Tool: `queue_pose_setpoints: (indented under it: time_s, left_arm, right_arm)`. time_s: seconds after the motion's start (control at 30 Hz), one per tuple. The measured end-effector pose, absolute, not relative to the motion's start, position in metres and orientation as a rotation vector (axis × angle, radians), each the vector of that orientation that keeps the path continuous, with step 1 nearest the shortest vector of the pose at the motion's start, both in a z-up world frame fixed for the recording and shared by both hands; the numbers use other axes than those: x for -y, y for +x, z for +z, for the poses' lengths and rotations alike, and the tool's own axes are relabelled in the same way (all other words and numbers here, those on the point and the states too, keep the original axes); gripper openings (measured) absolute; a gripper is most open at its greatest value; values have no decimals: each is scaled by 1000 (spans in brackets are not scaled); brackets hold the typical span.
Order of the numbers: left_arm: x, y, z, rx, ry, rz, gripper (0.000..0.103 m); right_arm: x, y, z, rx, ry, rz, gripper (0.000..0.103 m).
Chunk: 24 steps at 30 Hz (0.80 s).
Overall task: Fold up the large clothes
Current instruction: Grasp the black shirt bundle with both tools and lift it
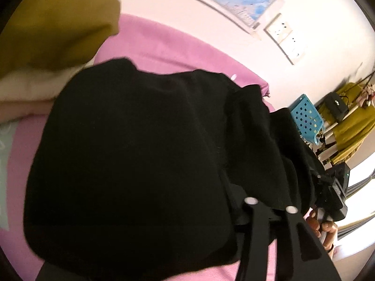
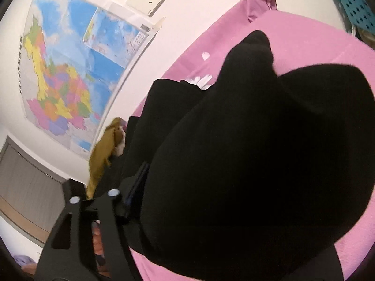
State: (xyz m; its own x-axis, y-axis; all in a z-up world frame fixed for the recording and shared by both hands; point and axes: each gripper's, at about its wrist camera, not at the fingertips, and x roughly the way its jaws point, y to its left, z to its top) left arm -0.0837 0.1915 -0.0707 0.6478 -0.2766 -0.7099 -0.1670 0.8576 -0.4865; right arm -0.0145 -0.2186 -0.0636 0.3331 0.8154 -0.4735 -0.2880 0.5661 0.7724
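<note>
1. The black garment (image 1: 140, 152) lies bunched in a thick heap on the pink-sheeted bed (image 1: 164, 42). It fills the middle of both views, and one narrower part, perhaps a sleeve, trails toward the far right corner of the bed. A bed gives a big piece room to spread, which is likely why the work is done here.
2. The left gripper (image 1: 271, 205) sits at the garment's near right edge, its two fingers apart with a gap between them. Their tips run into the dark cloth. I cannot tell whether they pinch a fold or only rest against it.
3. The right gripper (image 2: 93, 196) shows the same: fingers apart, tips at the garment's near left edge, and any grip hidden by black on black.
4. The person's right hand (image 1: 325, 229) is just beside the left gripper, so both tools work the same edge. This probably serves to lift or carry one border evenly.
5. An olive cloth (image 1: 58, 23) is heaped at the far left, off the garment, seemingly kept aside to leave folding room.
6. The fold looks far from finished, since the heap has no flat layers or straight edges.
</note>
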Motion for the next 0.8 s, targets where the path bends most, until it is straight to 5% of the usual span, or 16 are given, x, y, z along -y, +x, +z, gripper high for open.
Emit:
queue_pose_setpoints:
  time_s: [0.13, 0.23, 0.27, 0.3, 0.47, 0.8]
  left_arm:
    - [-188, -80, -70, -870, -532, -65, 61]
    - [-183, -73, -69, -868, -493, -44, 62]
    - [-181, -73, -69, -871, -483, -33, 56]
    - [-182, -74, -68, -873, -476, -28, 54]
    - [-174, -75, -59, -863, -437, -6, 44]
    - [-170, -81, -28, -816, -378, -17, 40]
  right_arm:
    - [202, -11, -60, -971, 602, 803, 84]
    - [194, -15, -59, -965, 563, 786, 64]
    - [190, -14, -61, -967, 546, 796, 46]
    - [189, -13, -62, -970, 542, 791, 38]
    - [195, -17, -52, -945, 562, 831, 27]
    - [196, -26, -9, -863, 556, 901, 23]
